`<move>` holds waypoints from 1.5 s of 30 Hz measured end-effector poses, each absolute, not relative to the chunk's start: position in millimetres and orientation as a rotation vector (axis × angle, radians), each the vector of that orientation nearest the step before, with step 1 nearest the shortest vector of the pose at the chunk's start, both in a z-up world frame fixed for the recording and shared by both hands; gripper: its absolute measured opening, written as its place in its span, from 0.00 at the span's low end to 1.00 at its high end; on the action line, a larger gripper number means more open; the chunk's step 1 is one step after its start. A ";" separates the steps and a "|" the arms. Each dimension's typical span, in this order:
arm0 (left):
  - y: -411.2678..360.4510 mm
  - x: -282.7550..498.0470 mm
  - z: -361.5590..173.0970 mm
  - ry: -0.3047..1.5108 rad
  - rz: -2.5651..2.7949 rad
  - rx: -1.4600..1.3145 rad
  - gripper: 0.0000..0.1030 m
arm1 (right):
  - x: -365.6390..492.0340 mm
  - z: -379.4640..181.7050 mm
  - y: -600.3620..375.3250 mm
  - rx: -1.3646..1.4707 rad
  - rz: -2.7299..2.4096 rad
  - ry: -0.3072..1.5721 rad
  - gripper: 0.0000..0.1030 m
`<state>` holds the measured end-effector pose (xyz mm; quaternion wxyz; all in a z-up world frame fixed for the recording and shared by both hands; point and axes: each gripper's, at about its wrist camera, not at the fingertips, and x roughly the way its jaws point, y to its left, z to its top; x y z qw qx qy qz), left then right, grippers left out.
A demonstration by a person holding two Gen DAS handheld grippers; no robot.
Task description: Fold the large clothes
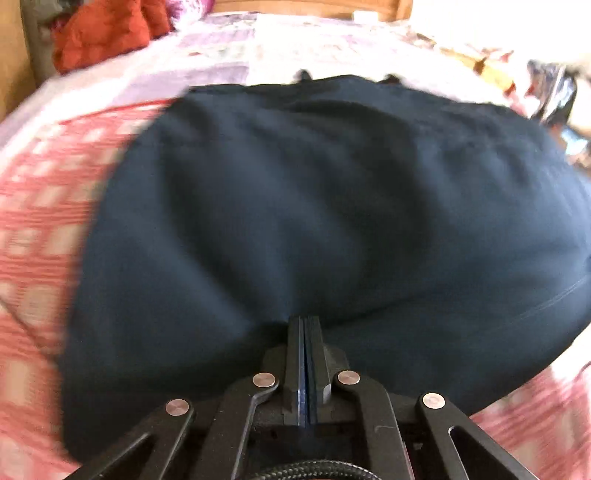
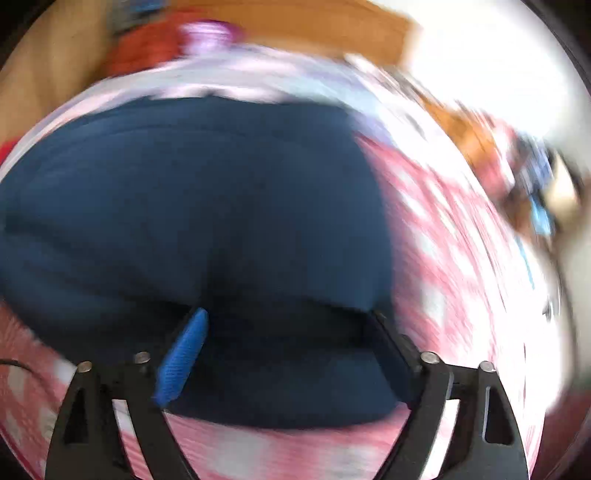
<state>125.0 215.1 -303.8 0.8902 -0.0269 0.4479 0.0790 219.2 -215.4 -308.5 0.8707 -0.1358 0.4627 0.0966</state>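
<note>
Pink-and-white checked bedspread [image 1: 33, 206] covers a bed, wooden headboard [image 1: 306, 4] at the far end, red cloth [image 1: 99, 33] bunched at the far left corner, mixed clutter [image 1: 554, 96] along the right edge. Both views blurred.

Navy garment [image 1: 295, 206] lies spread across the bed's middle, wide side to side, near hem toward both grippers, far edge toward the headboard.

Left gripper [image 1: 304, 325]: jaws closed together, tips at the garment's near edge where the cloth puckers. Fabric seems pinched there, but too dark to be certain.

Right gripper [image 2: 288, 314]: jaws wide apart, blue pad [image 2: 183, 358] on the left finger showing, pads not pressing anything. It hangs over the near hem, garment [image 2: 199, 192] running away ahead and mostly to its left, bedspread [image 2: 443, 236] bare on its right.

Judgement: next move turns on the right gripper closing on that near hem, so both corners can be carried away toward the far edge. The hem sits directly under its tips; left side looks ready.
</note>
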 end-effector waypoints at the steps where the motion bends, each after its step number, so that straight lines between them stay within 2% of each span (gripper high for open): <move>1: 227.0 119.9 -305.2 0.944 0.212 -0.059 0.06 | 227.2 -312.0 -247.0 -0.257 0.128 1.012 0.88; 3: 274.8 103.6 -317.3 0.991 0.288 -0.213 0.06 | 234.3 -311.1 -288.5 -0.223 0.010 1.060 0.88; 5: 288.0 96.4 -320.2 1.015 0.326 -0.203 0.06 | 231.2 -306.5 -303.3 -0.255 -0.029 1.050 0.87; 9: 282.8 94.3 -316.0 1.037 0.391 -0.152 0.06 | 213.6 -297.8 -295.8 -0.271 0.003 1.003 0.85; 11: 274.9 96.4 -302.8 0.994 0.387 -0.215 0.08 | 190.6 -288.4 -279.4 -0.248 0.060 0.967 0.85; 15: 225.7 110.3 -271.1 0.872 0.187 -0.278 0.15 | 171.3 -262.9 -209.6 -0.201 0.273 0.885 0.86; 20: 174.0 175.3 -269.1 0.868 0.019 -0.233 0.24 | 184.7 -255.1 -88.3 -0.238 0.510 0.853 0.86; 22: 170.6 206.2 -277.2 0.896 0.010 -0.228 0.33 | 208.1 -255.0 -38.2 -0.224 0.575 0.863 0.86; 25: 193.7 243.4 -295.7 0.938 0.038 -0.292 0.37 | 251.6 -268.1 -11.7 -0.260 0.554 0.902 0.86; 31: 246.4 268.7 -296.8 0.991 0.180 -0.206 0.34 | 323.2 -288.0 -70.5 -0.284 0.377 0.945 0.87; 32: 255.0 269.9 -299.1 1.002 0.176 -0.210 0.31 | 329.8 -289.9 -84.6 -0.277 0.332 0.951 0.87; 36: 278.1 269.1 -301.7 1.004 0.289 -0.166 0.32 | 359.5 -296.9 -163.7 -0.111 0.192 1.023 0.96; 45: 276.5 263.6 -304.9 1.001 0.290 -0.103 0.33 | 343.0 -305.1 -190.2 -0.080 0.147 1.012 0.97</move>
